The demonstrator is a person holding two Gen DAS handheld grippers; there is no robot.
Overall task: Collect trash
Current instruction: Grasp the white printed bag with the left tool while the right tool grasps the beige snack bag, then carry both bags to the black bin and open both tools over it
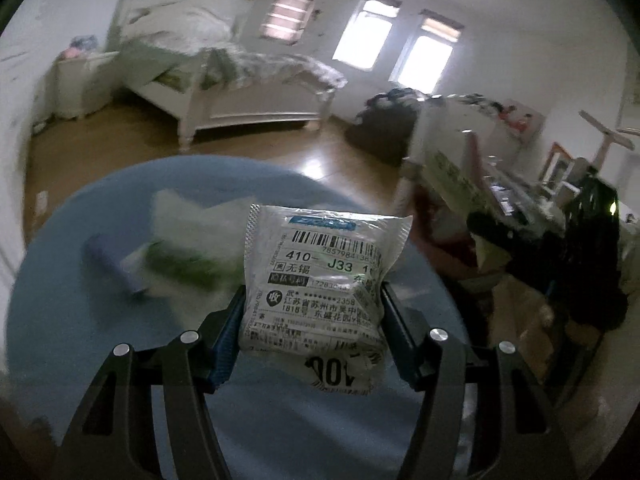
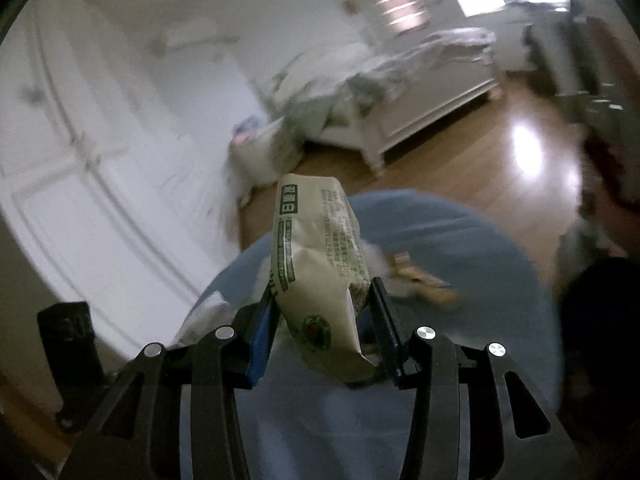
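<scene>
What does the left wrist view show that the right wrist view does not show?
Only the left wrist view: the left gripper holding a clear shipping bag, and a purple tube. Only the right wrist view: the right gripper holding a beige wrapper, and white wardrobe doors. Both: the blue round table and the bed.

Left claw [image 1: 314, 312] angled downward, jaws clamped on a load, right claw [image 2: 324, 312] likewise clamped, tilted down

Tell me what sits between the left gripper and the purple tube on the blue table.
The left gripper is shut on a labelled parcel bag, so it is not free. On the blue table, nothing lies in front of the purple tube; a green-and-white wrapper lies beside it.
</scene>
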